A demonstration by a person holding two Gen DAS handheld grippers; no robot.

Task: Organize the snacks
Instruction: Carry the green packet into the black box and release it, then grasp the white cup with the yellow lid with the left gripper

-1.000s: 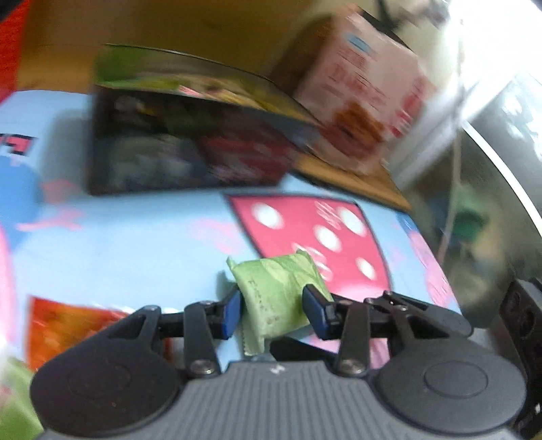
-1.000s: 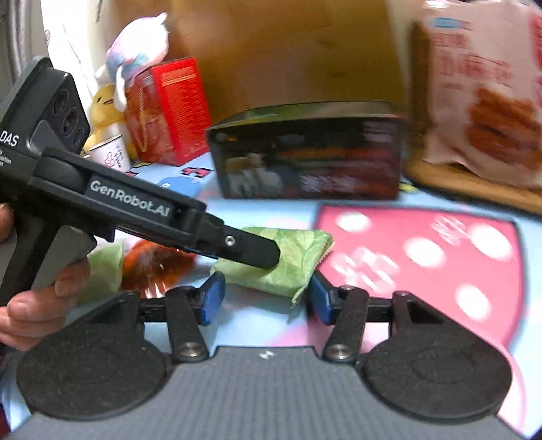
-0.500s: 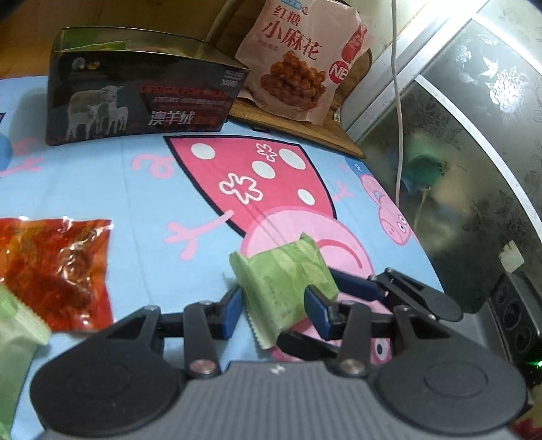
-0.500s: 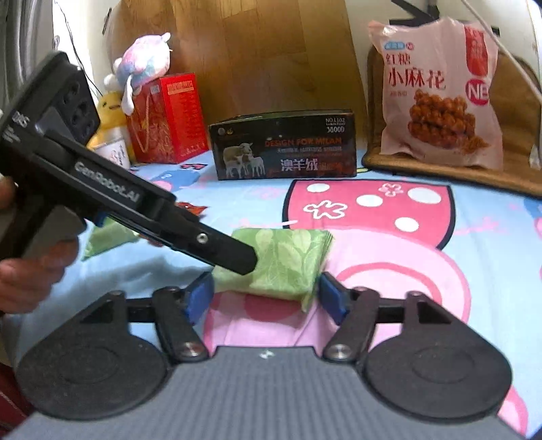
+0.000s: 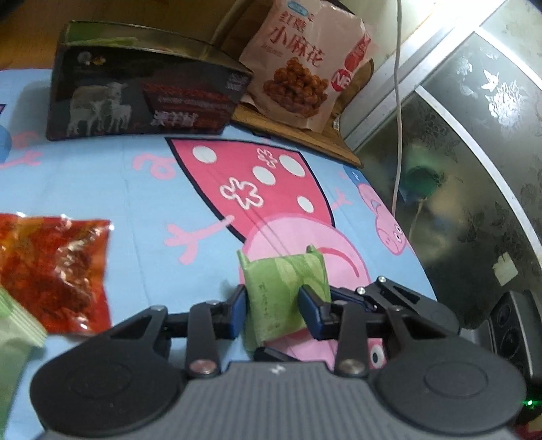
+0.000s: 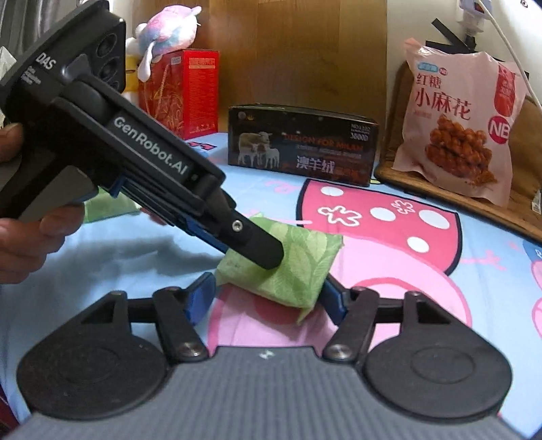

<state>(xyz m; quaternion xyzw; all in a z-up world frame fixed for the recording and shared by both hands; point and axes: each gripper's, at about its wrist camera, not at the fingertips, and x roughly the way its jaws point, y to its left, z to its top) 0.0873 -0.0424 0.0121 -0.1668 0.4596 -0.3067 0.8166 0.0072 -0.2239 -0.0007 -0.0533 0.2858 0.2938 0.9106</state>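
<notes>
Green snack packet point(image 5: 281, 287) pinched between the blue pads of the left gripper point(image 5: 272, 306), both pads pressing on its sides, jaws narrow and closing further. Held low over the blue cartoon-print cloth point(image 5: 101, 186), above the pink pig figure, front end tilted up a little; whether its lower edge touches the cloth, impossible to tell.

In the right wrist view, same packet point(image 6: 298, 267) lying across the gap of the right gripper point(image 6: 267, 298). Jaws of that gripper about half spread and closing, packet between them: right pad against the packet's corner, left pad just short of the opposite edge, so no grip there. Left gripper point(image 6: 261, 254) reaching in from the upper left, black finger laid over the top of the packet, blue pad showing beneath. Person's hand point(image 6: 20, 237) wrapped around the handle at the left edge.

Left of the held packet, well apart: red snack packet point(image 5: 57, 270), crinkled, flat on the cloth. Just beside it at the frame edge, pale green packets point(image 5: 13, 325), blurred.

At the far side of the cloth: dark box with a sheep picture point(image 5: 135, 98), top open. To its right, pink bag of fried dough twists point(image 5: 305, 64) propped upright on a wooden board. To its left in the right wrist view, red gift box point(image 6: 189, 94) with a plush toy point(image 6: 169, 30) above it. White cable point(image 5: 398, 101) hanging down beside the patterned glass panel.
</notes>
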